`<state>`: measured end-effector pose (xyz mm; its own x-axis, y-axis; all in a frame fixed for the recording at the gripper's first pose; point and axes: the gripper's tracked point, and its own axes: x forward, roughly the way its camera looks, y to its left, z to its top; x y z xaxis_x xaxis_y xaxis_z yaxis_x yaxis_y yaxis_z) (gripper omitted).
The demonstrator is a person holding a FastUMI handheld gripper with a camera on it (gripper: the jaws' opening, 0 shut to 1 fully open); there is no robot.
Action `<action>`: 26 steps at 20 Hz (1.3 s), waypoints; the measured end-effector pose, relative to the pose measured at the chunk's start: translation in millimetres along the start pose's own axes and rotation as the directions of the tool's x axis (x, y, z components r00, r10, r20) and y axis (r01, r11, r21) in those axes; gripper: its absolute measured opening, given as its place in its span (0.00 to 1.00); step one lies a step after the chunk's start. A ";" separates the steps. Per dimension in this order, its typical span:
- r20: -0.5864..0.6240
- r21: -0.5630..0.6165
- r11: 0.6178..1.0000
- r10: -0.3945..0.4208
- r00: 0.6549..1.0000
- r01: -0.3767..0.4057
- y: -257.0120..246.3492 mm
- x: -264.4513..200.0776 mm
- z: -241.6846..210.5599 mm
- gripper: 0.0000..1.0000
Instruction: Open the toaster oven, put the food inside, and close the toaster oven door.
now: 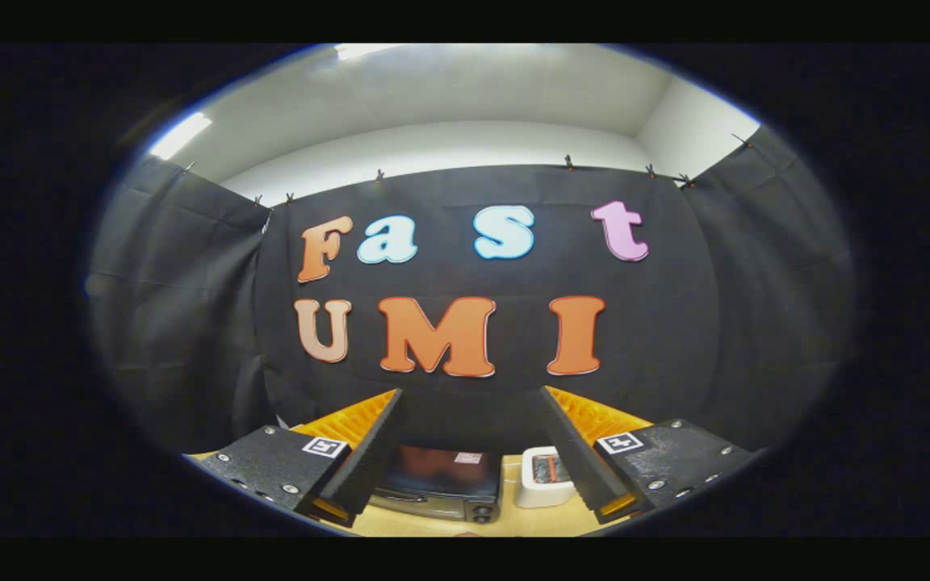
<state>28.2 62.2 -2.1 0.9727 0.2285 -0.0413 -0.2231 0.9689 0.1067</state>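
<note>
The booth's black cloth wall [675, 323] took up most of the frame, with a pale ceiling [449, 89] across the top, and the gripper was tipped well up toward them, so the work surface showed as a thin tan strip of table [433, 523] at the bottom centre. On that strip, in the gap between the two fingers and well beyond their tips, sat the toaster oven [437, 482], low and wide, its long axis running across the frame, its dark glass front facing the camera. From this angle the door looked up against the body, though the handle and lower edge were too small to be sure. Just to its right stood a small white pop-up toaster [544, 478], partly behind the right finger. The food could not be made out. The gripper [471, 392] was spread wide, its fingers apart, holding and touching nothing. Judging from this, any reach toward the oven door would call for dropping the tool's nose down and forward, since the oven lay below and ahead of the fingertips.
</note>
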 end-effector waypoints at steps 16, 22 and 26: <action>0.173 0.017 1.000 -0.022 0.985 0.020 -3.6 -36.8 51.6 0.97; 0.181 0.018 0.999 -0.029 0.983 0.026 -2.5 -42.3 49.1 0.97; 0.211 0.015 1.000 -0.023 0.977 0.021 0.1 -45.2 54.1 0.97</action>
<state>-12.3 46.8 53.5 0.9693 0.1807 0.1670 -0.2020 0.9720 0.1204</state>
